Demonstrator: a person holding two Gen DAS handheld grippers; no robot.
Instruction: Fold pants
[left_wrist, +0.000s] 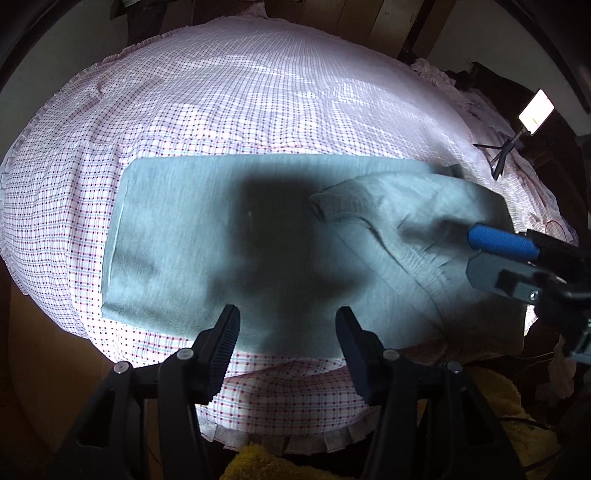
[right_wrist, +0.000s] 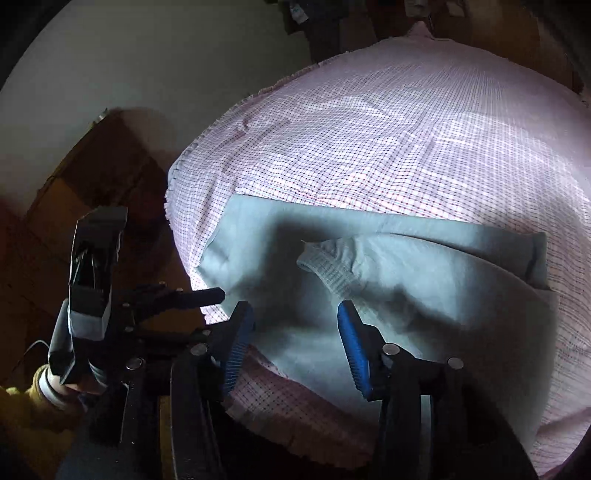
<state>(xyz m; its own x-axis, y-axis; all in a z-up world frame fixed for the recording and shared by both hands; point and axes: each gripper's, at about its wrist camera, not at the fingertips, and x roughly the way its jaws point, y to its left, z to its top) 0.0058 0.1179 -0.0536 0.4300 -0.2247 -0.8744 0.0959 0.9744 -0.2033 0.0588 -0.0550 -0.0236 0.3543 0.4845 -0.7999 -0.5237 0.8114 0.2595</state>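
Light grey-green pants (left_wrist: 221, 243) lie flat across a checked bedsheet (left_wrist: 258, 103), legs stacked, waistband end bunched at the right (left_wrist: 388, 206). My left gripper (left_wrist: 288, 321) is open and empty, hovering over the near edge of the pants. My right gripper (right_wrist: 295, 317), with blue pads, is open and empty above the near edge of the pants (right_wrist: 369, 280); it also shows in the left wrist view (left_wrist: 498, 243) at the right, over the waistband end. The ribbed waistband (right_wrist: 332, 266) curls up ahead of the right gripper.
The bed's frilled near edge (left_wrist: 295, 443) is just below the grippers. A lit phone on a small tripod (left_wrist: 535, 110) stands at the bed's right side. Wooden floor (right_wrist: 92, 177) lies left of the bed. The left gripper shows at the left (right_wrist: 207, 295).
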